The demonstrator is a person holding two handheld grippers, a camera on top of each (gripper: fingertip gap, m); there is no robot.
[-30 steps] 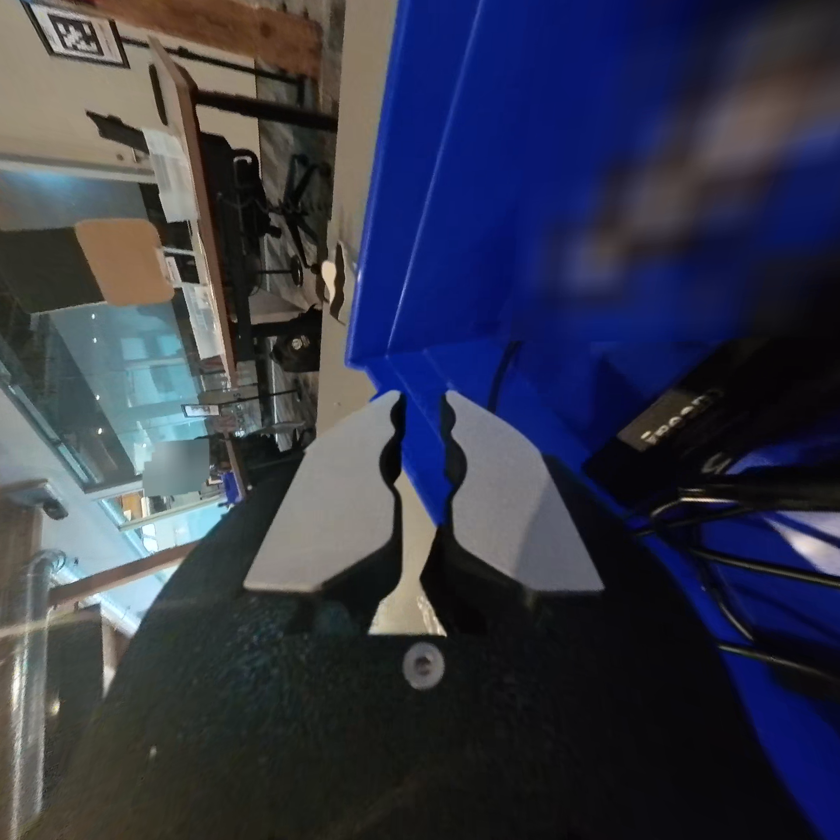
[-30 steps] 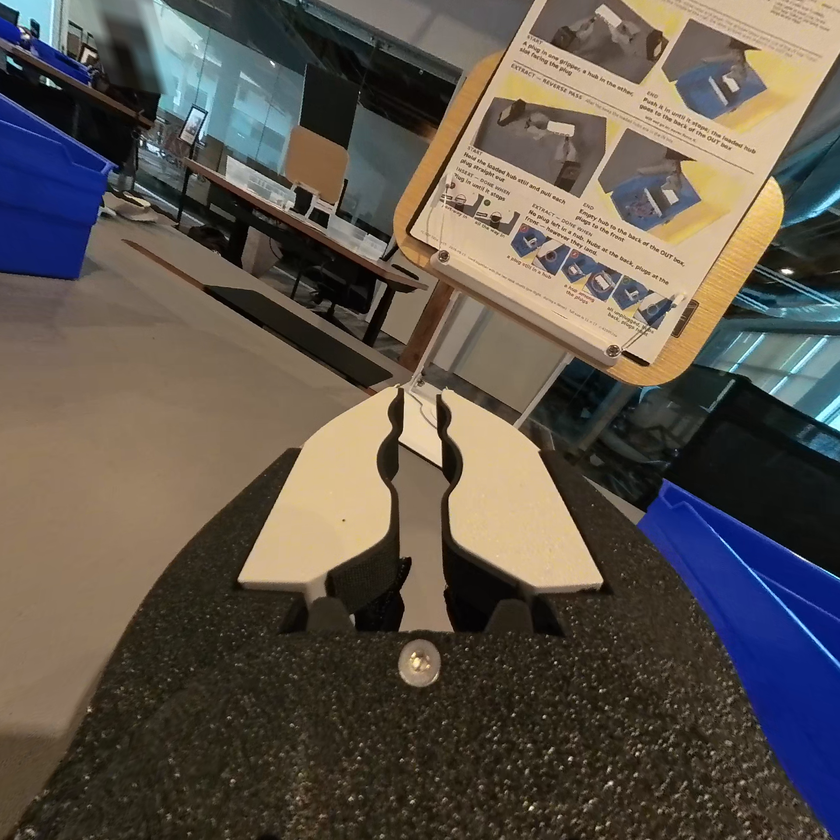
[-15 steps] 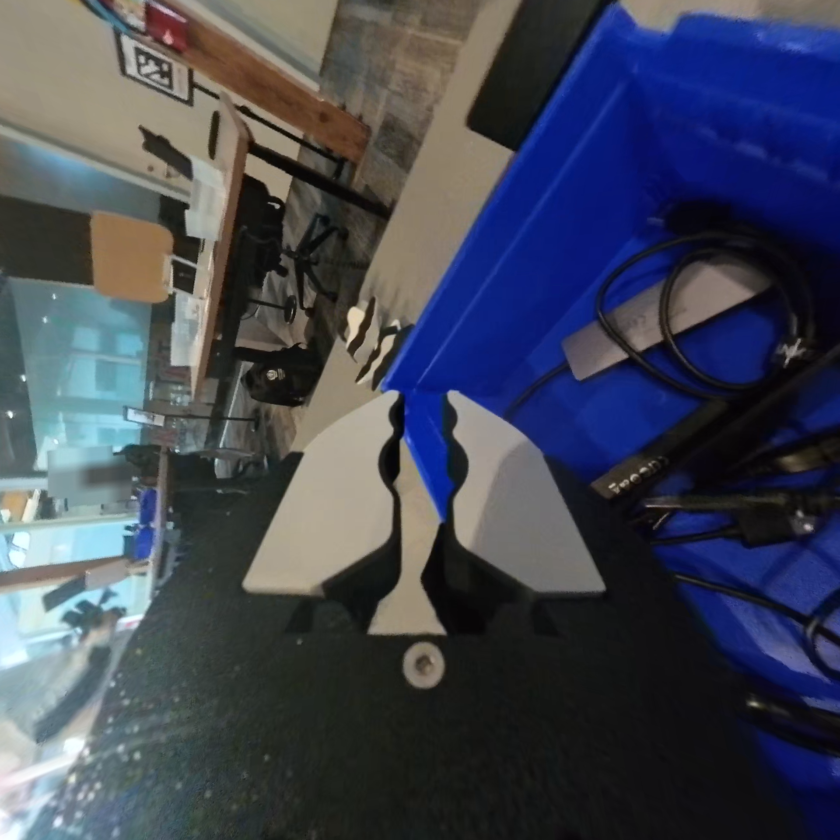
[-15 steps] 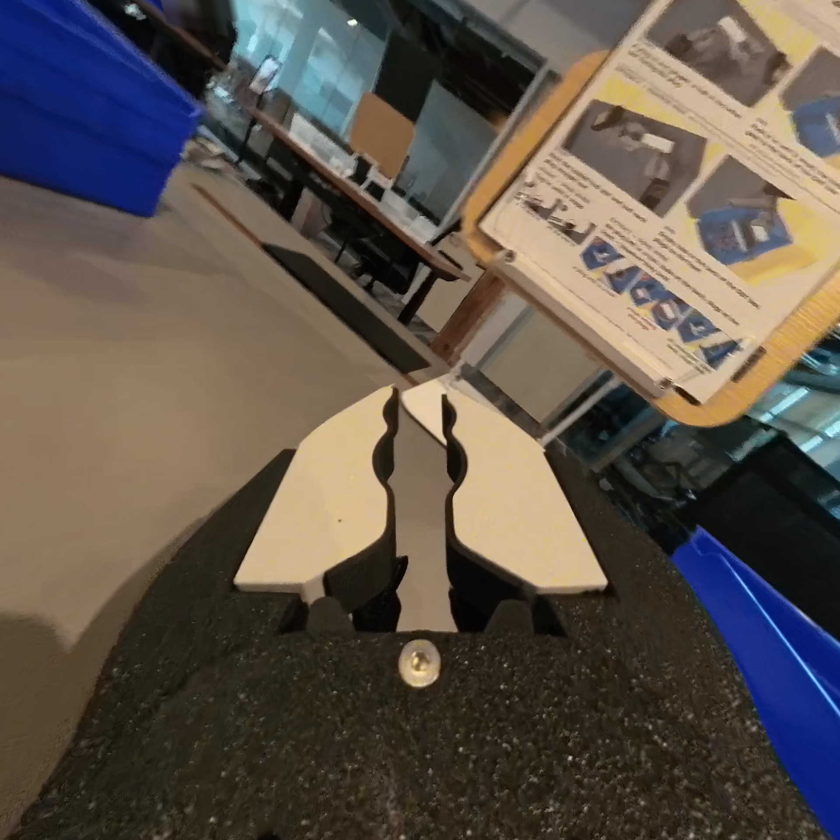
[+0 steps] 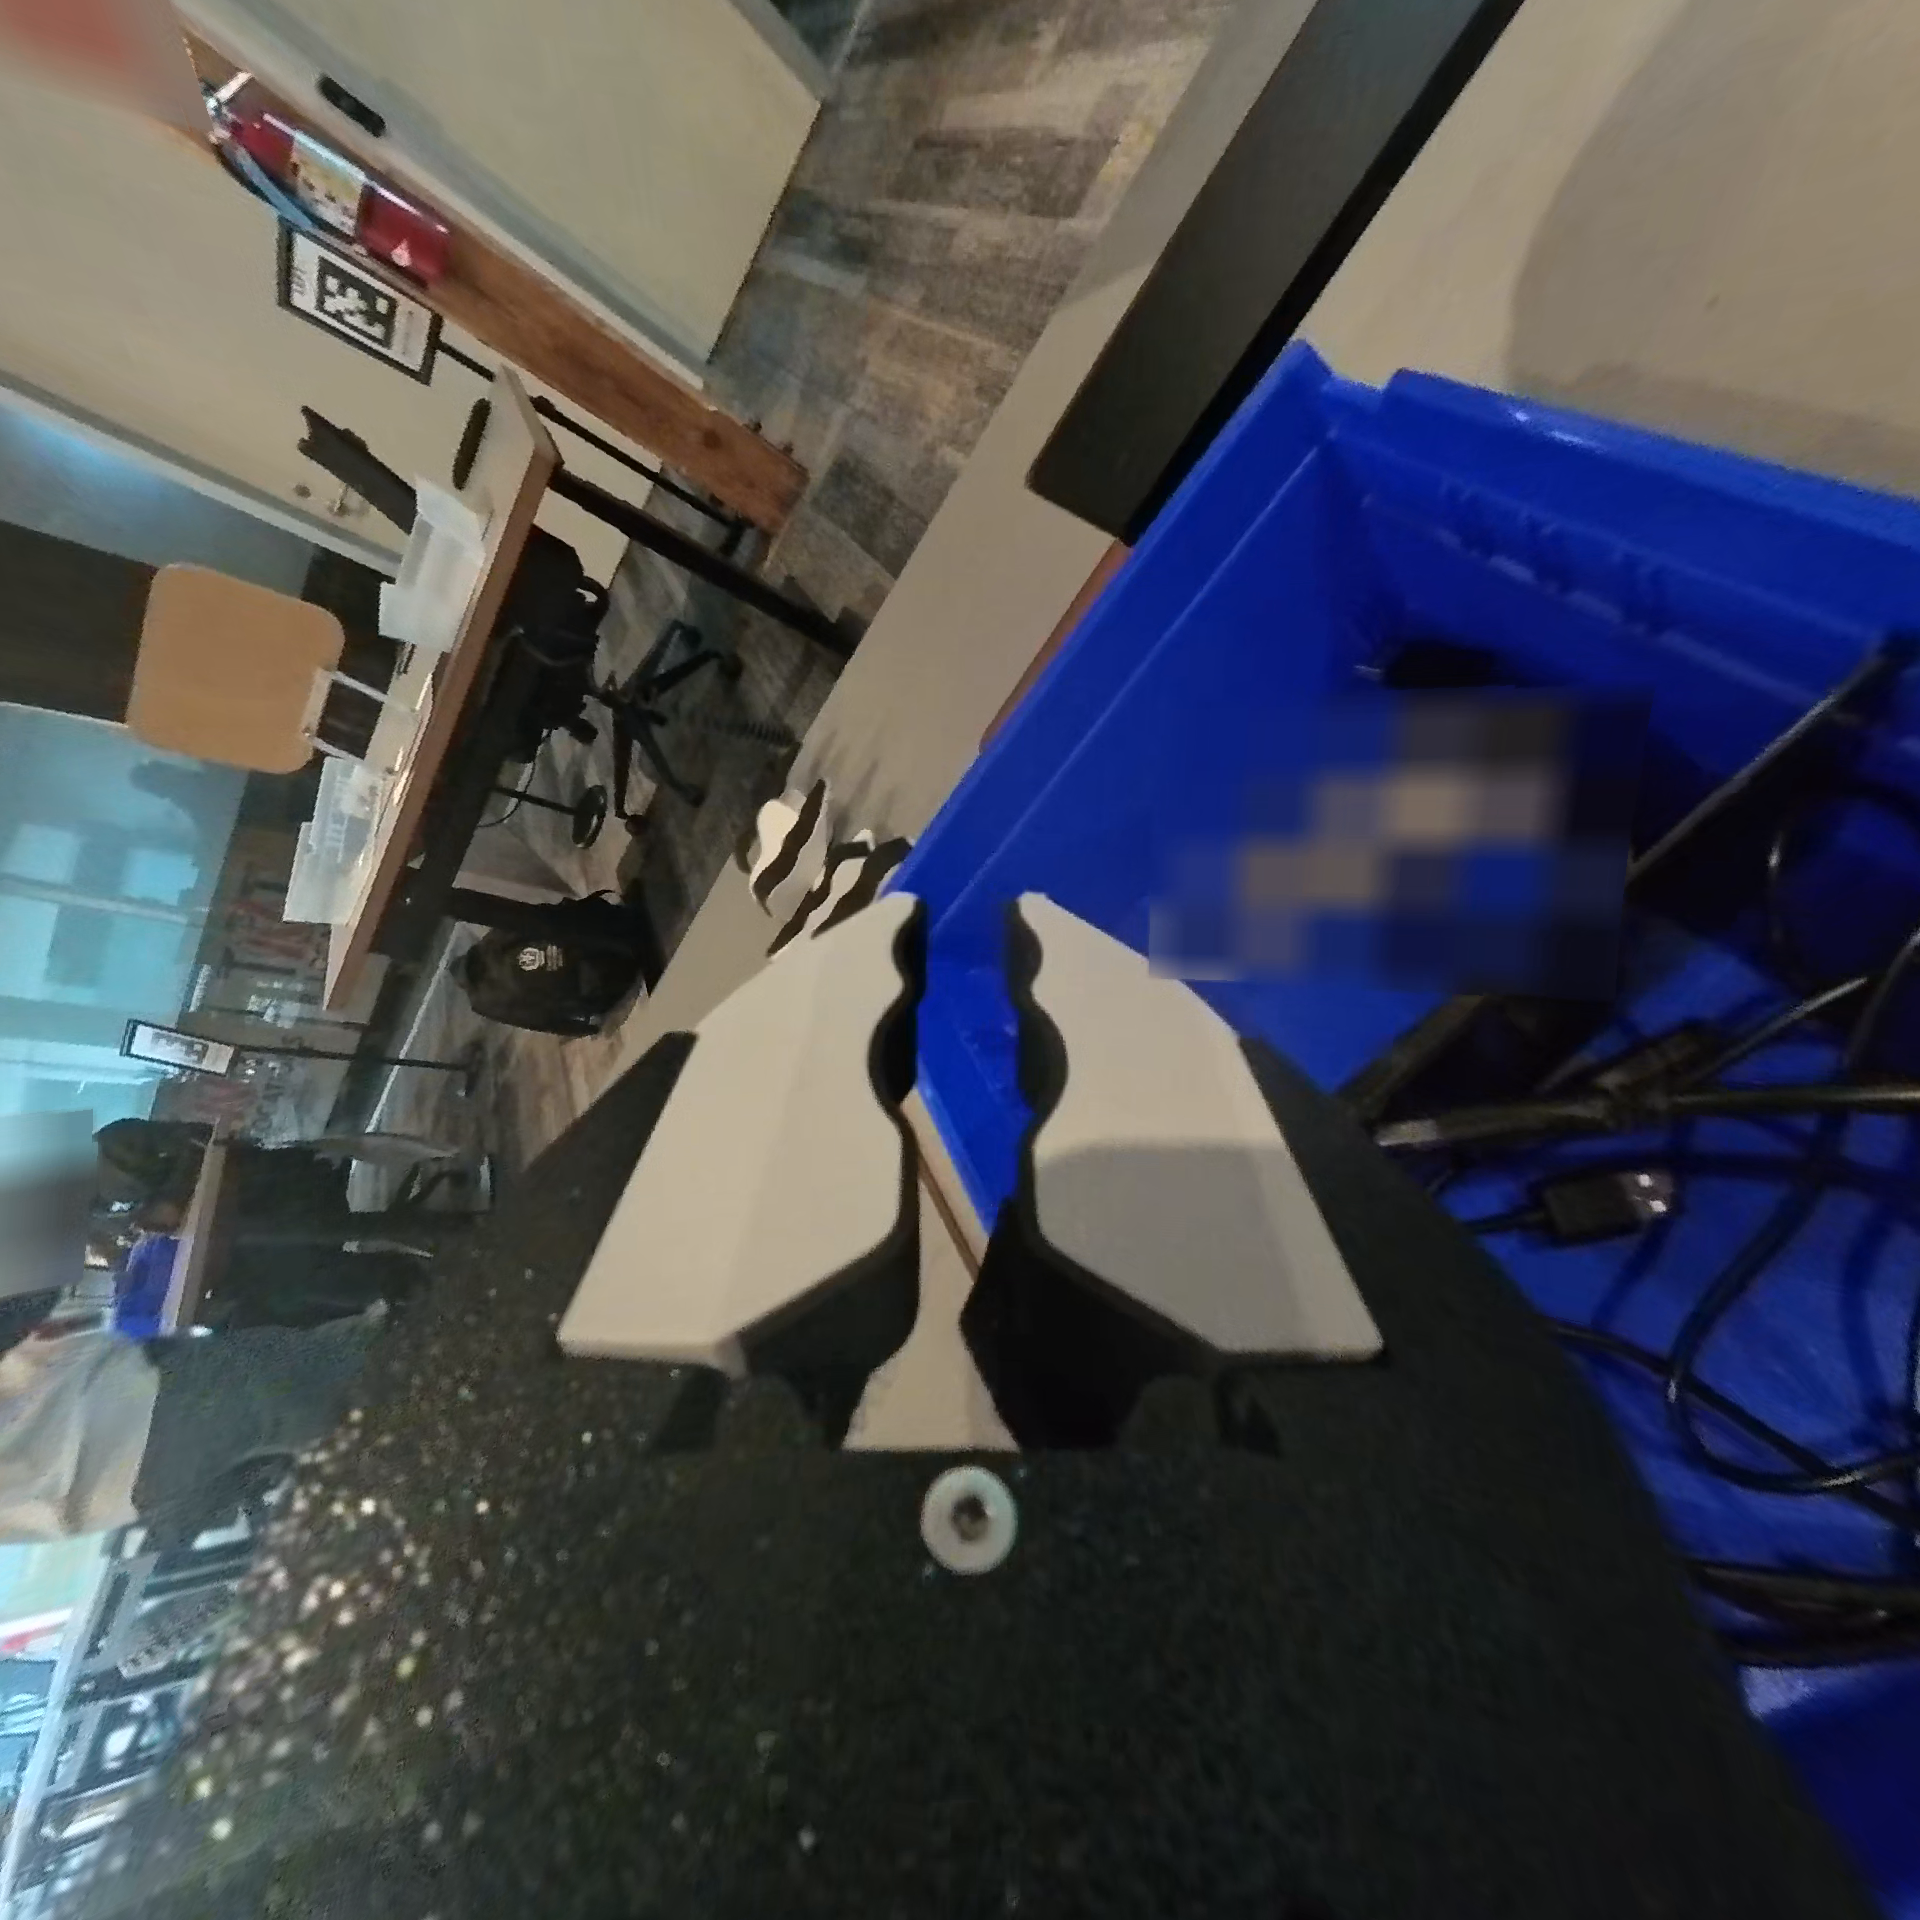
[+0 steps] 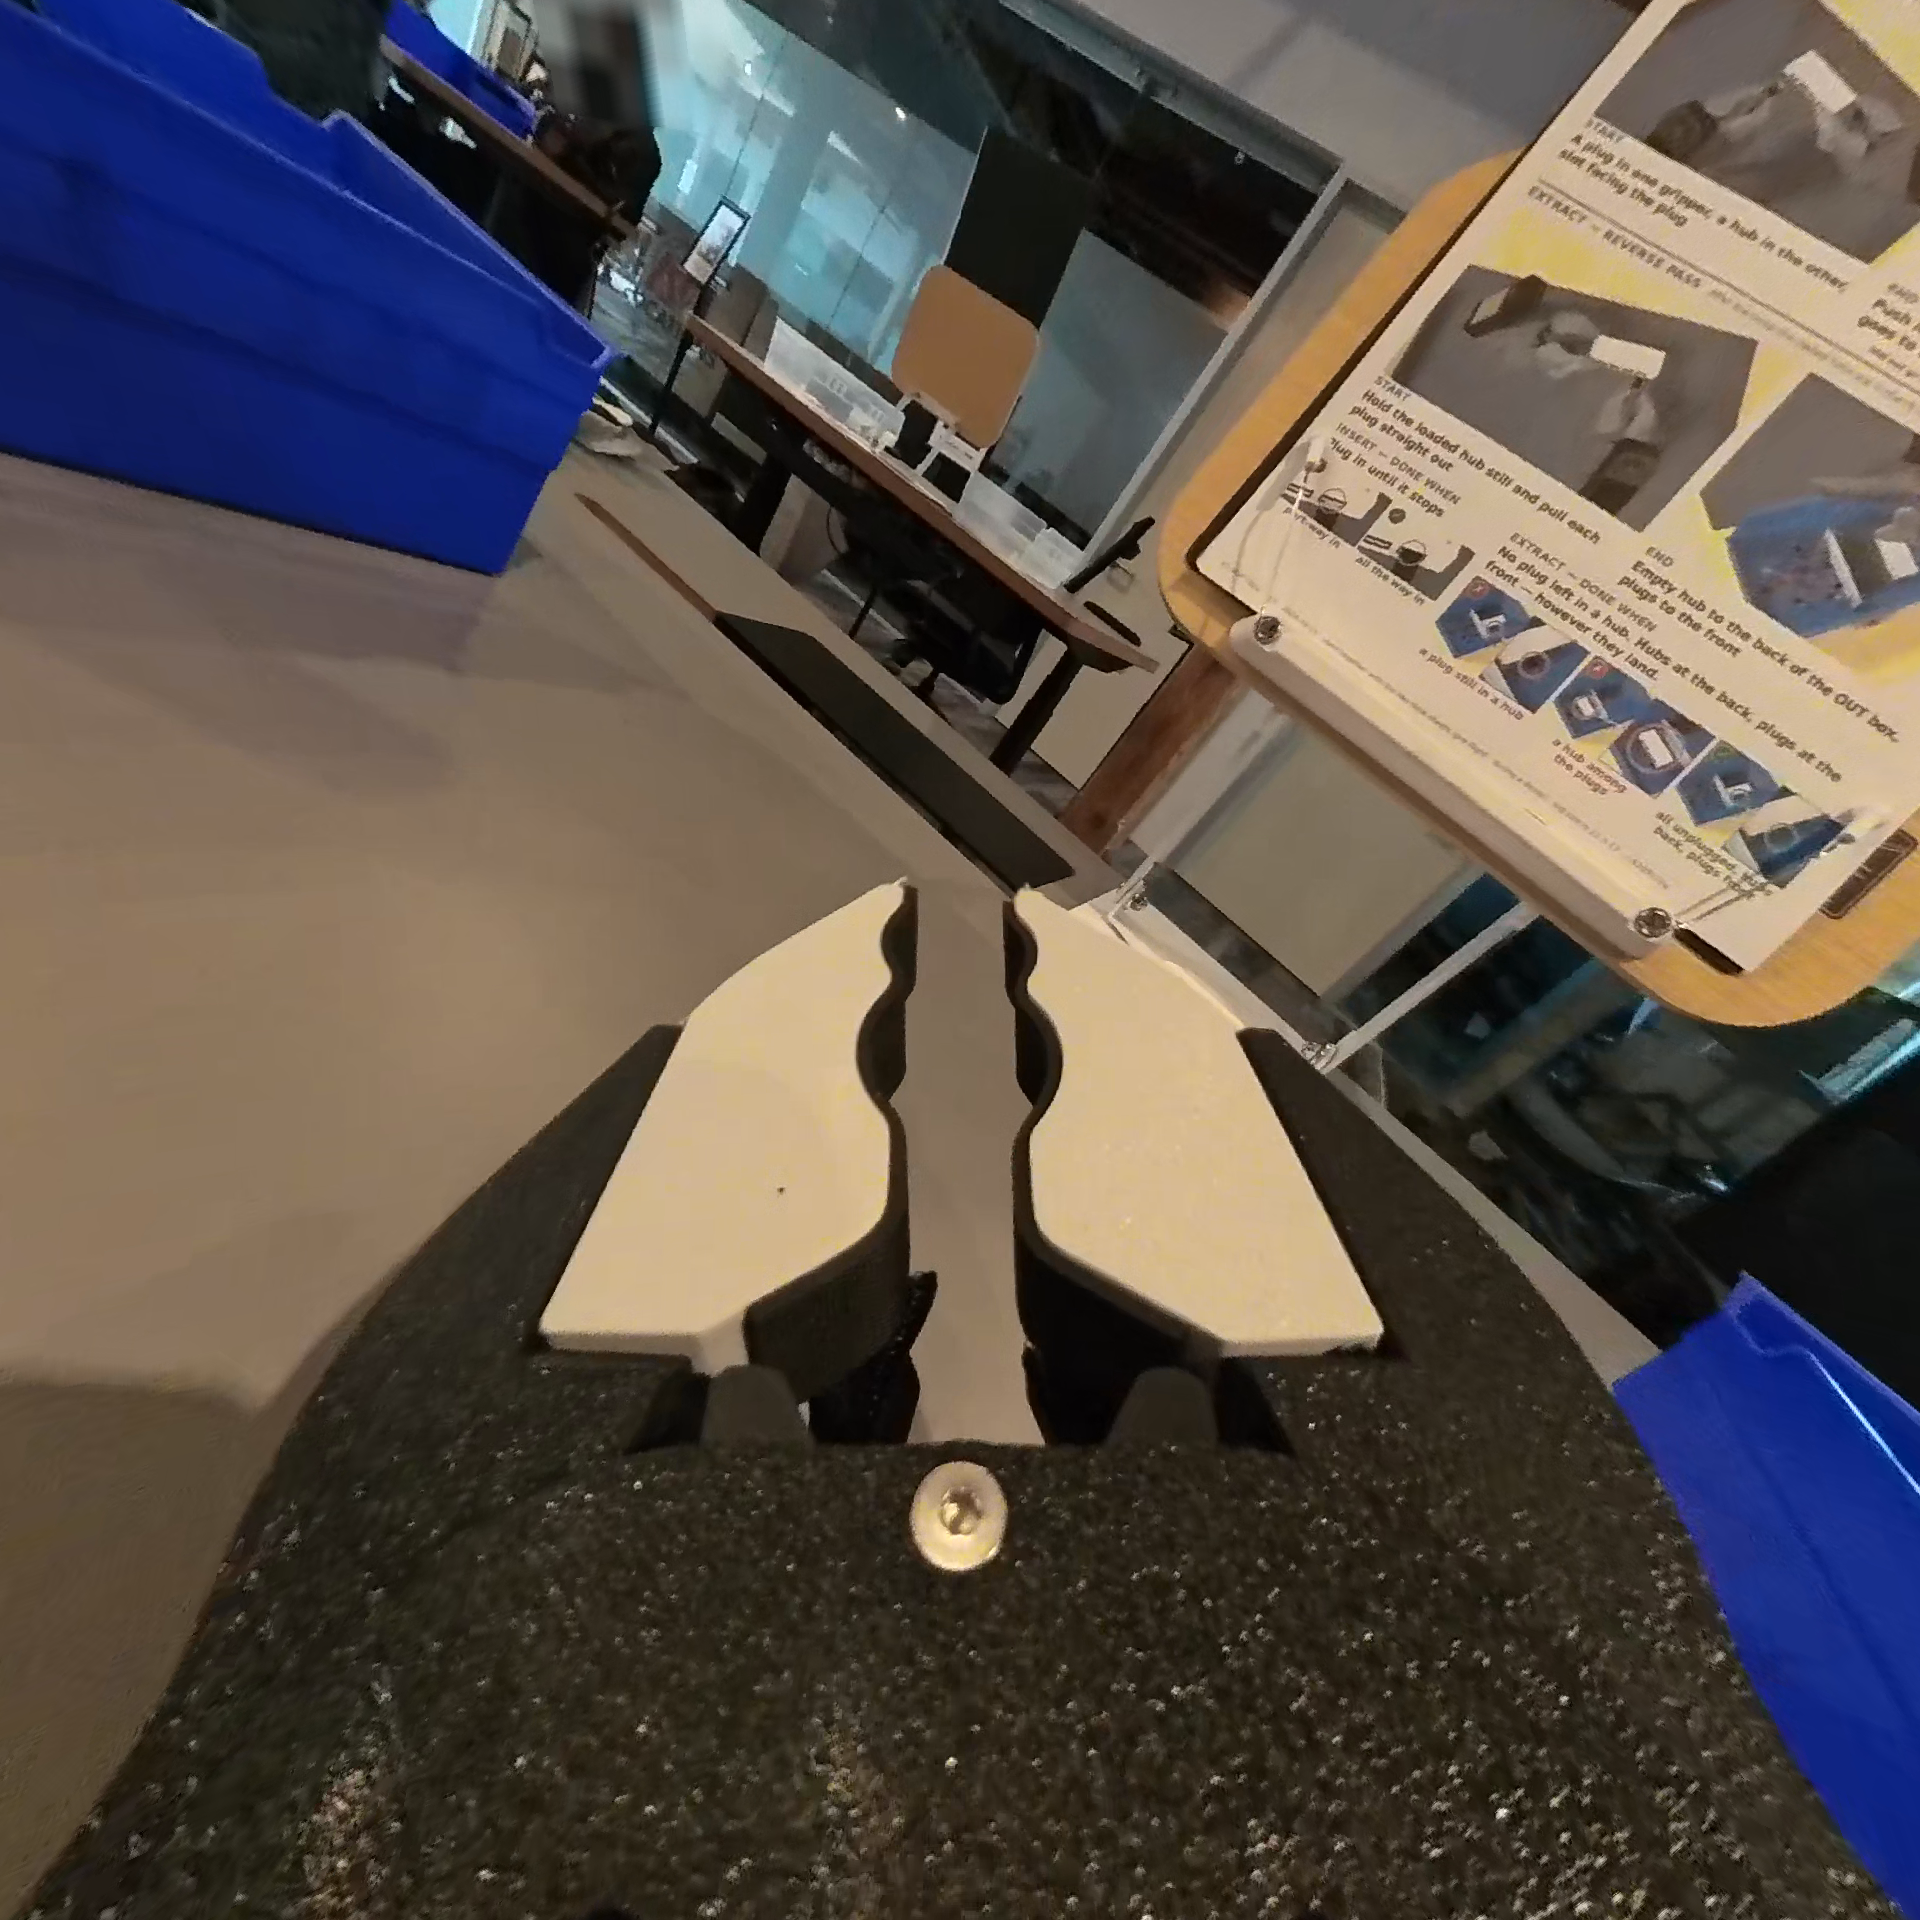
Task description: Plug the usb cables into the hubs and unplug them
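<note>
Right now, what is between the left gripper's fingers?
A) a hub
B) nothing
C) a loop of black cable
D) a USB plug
B: the left gripper has an empty gap between its fingers, over the blue bin's corner, while the black cables lie loose inside.
</note>
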